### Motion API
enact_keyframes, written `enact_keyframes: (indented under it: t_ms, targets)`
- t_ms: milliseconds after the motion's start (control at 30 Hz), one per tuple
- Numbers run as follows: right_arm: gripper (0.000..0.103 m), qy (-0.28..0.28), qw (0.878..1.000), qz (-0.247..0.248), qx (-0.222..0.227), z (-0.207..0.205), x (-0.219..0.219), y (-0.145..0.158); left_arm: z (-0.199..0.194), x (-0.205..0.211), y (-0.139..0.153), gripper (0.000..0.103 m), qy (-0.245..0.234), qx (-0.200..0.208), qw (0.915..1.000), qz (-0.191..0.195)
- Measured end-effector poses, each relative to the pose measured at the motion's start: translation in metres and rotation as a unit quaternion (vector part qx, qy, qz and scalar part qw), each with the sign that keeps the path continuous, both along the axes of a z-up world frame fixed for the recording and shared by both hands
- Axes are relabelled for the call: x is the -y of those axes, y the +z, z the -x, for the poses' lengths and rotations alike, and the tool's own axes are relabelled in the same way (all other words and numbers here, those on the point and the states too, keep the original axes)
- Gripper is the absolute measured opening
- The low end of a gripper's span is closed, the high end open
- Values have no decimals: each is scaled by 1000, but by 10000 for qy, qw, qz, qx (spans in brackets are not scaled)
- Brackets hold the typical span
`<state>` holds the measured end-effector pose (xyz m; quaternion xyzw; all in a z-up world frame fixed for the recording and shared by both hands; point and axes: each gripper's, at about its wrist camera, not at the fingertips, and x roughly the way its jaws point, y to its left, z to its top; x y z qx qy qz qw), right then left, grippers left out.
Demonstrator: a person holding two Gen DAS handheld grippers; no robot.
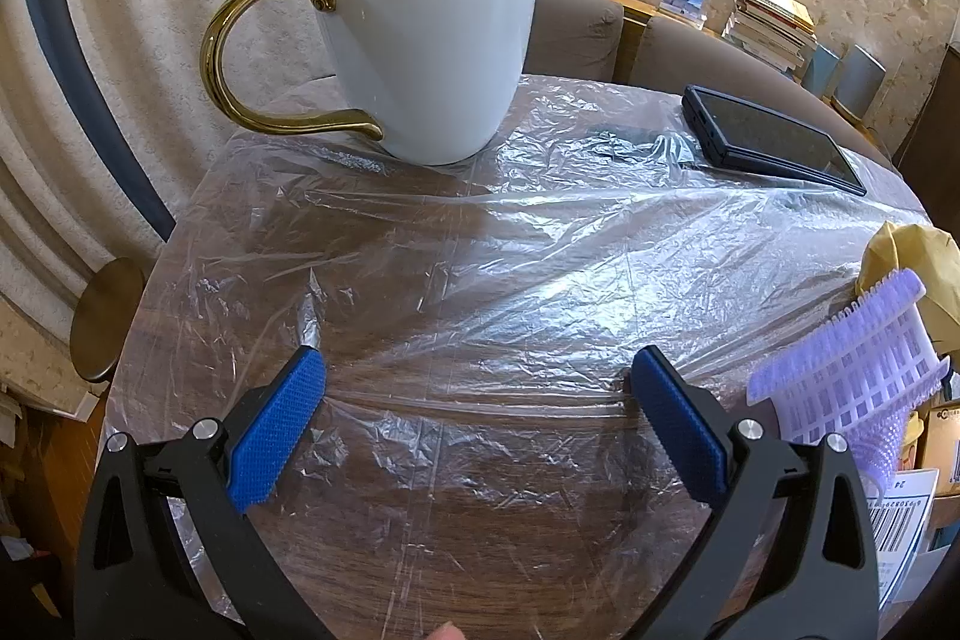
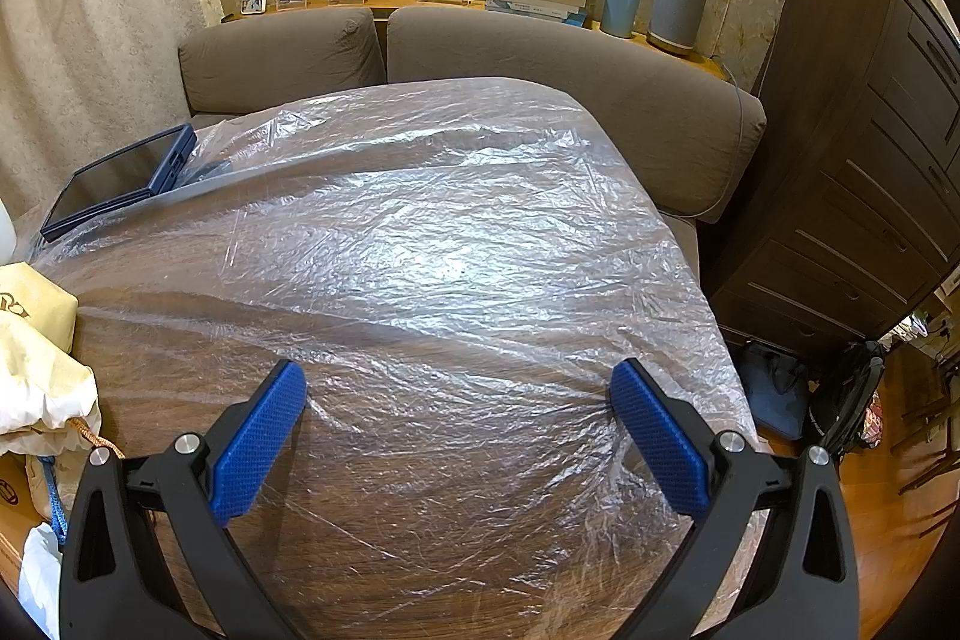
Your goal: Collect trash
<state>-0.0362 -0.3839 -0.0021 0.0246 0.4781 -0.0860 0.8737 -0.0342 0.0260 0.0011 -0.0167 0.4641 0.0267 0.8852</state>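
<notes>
A clear crinkled plastic sheet (image 1: 480,268) covers the round wooden table (image 1: 480,550); the same plastic sheet (image 2: 456,232) fills the right wrist view. My left gripper (image 1: 477,370) hovers open just above the sheet, with nothing between its blue pads. My right gripper (image 2: 459,382) is also open and empty over the sheet near the table's right side. A crumpled yellowish paper bag (image 1: 918,268) lies at the right edge in the left wrist view, and the paper bag (image 2: 36,358) lies at the left edge in the right wrist view.
A white mug (image 1: 426,34) with gold handle stands at the far side. A dark tablet (image 1: 774,142) (image 2: 120,178) lies on the sheet. A purple mesh basket (image 1: 852,382) sits right. A brown sofa (image 2: 540,70), a dark cabinet (image 2: 870,130) and a stool (image 1: 108,316) surround the table.
</notes>
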Motion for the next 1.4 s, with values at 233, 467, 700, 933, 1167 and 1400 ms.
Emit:
enact_keyframes:
  t_ms: [233, 467, 700, 933, 1167, 1400]
  targets:
    - [99, -299, 9972, -381, 568, 31, 23, 53, -3, 2, 1, 102, -29, -17, 10000, 7]
    - [99, 85, 9893, -1338, 581, 97, 4, 85, -8, 3, 1, 102, -56, -15, 10000, 8]
    - [99, 253, 9842, -1736, 224, 113, -34, 65, 5, 10, 59, 101, -485, 769, 9954, 313]
    - [99, 225, 9832, -1809, 30, 115, -52, 47, 1, 94, 120, 102, -2290, 288, 9630, 1388]
    - [99, 258, 9864, -1622, -22, 114, -62, 40, -40, 160, 82, 101, -2483, -1003, 9502, 1597]
    - [99, 274, 9879, -1527, -52, 109, -65, 32, -44, 182, 48, 101, -2496, -1760, 9382, 1630]
